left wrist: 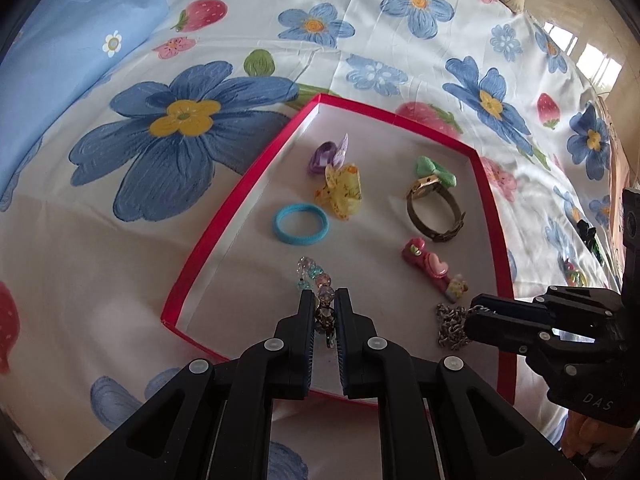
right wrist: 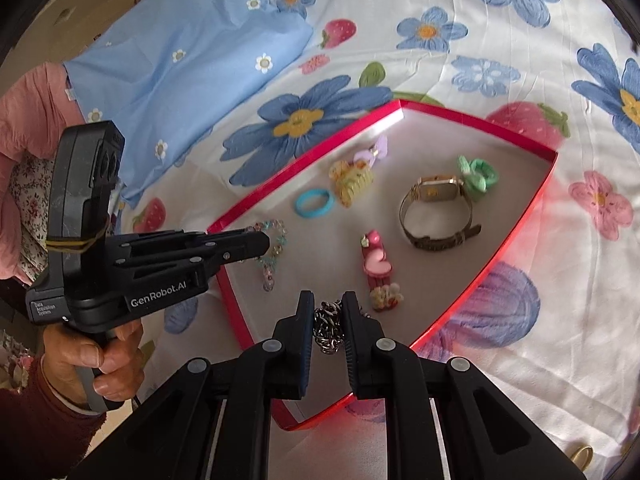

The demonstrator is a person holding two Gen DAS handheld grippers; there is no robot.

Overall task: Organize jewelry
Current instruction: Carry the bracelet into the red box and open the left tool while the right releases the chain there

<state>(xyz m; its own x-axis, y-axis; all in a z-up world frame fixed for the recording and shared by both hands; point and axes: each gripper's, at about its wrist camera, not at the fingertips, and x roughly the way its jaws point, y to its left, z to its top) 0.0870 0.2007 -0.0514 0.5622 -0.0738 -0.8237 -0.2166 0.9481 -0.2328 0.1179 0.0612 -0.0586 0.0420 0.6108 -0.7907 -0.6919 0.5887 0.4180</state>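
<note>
A red-rimmed tray (left wrist: 224, 236) with a grey floor lies on a floral bedsheet. My left gripper (left wrist: 325, 300) is shut on a beaded bracelet (left wrist: 316, 276) at the tray's near left; it also shows in the right wrist view (right wrist: 272, 248). My right gripper (right wrist: 327, 304) is shut on a silver chain (right wrist: 330, 326), which also shows in the left wrist view (left wrist: 450, 326) at the tray's near right. In the tray lie a blue ring-shaped hair tie (left wrist: 300, 224), a yellow claw clip (left wrist: 342, 192), a purple clip (left wrist: 326, 154), a watch (left wrist: 434, 210), a green bow (left wrist: 436, 172) and a pink hair clip (left wrist: 430, 270).
A light blue pillow (right wrist: 188, 68) lies at the back left of the bed. Small items (left wrist: 576, 276) lie on the sheet right of the tray, partly hidden. A gold clip (right wrist: 582, 456) lies at the sheet's near right edge.
</note>
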